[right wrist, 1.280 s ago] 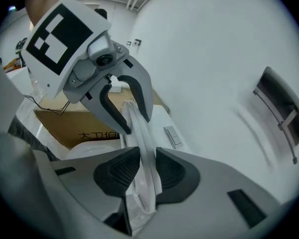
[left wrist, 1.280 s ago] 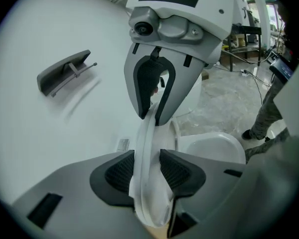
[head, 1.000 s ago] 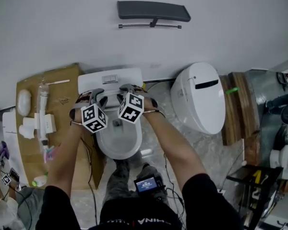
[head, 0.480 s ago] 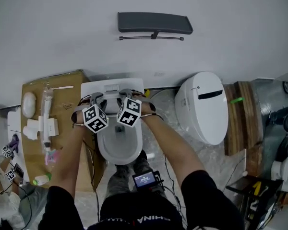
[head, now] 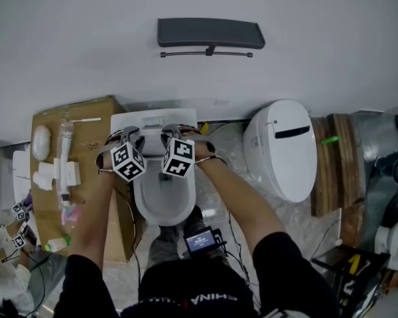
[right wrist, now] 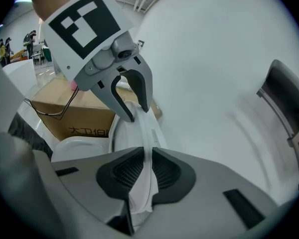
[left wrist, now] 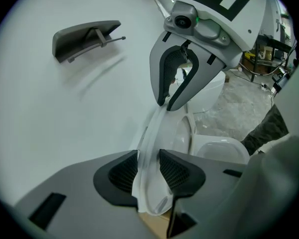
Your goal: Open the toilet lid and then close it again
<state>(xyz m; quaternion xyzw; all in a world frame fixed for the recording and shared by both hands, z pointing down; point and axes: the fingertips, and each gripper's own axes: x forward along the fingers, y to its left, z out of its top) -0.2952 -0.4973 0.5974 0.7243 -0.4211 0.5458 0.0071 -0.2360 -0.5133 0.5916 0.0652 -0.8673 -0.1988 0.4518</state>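
The toilet lid [right wrist: 145,129] stood upright behind the bowl [head: 164,203], its top rim held by both grippers. The left gripper [left wrist: 148,167] had its jaws clamped on the rim. The right gripper [right wrist: 146,169] had just been closing its jaws on the same rim, which sat pinched between the pads. To lower the lid well, I judged both hands should swing forward together at a matched pace, gripping firmly so it could not slip and slam

A dark grey padded bar [head: 211,33] hangs on the white wall. A second, closed white toilet [head: 282,148] stands beside wooden boards [head: 331,154], well apart from a brown cardboard box [head: 91,141].
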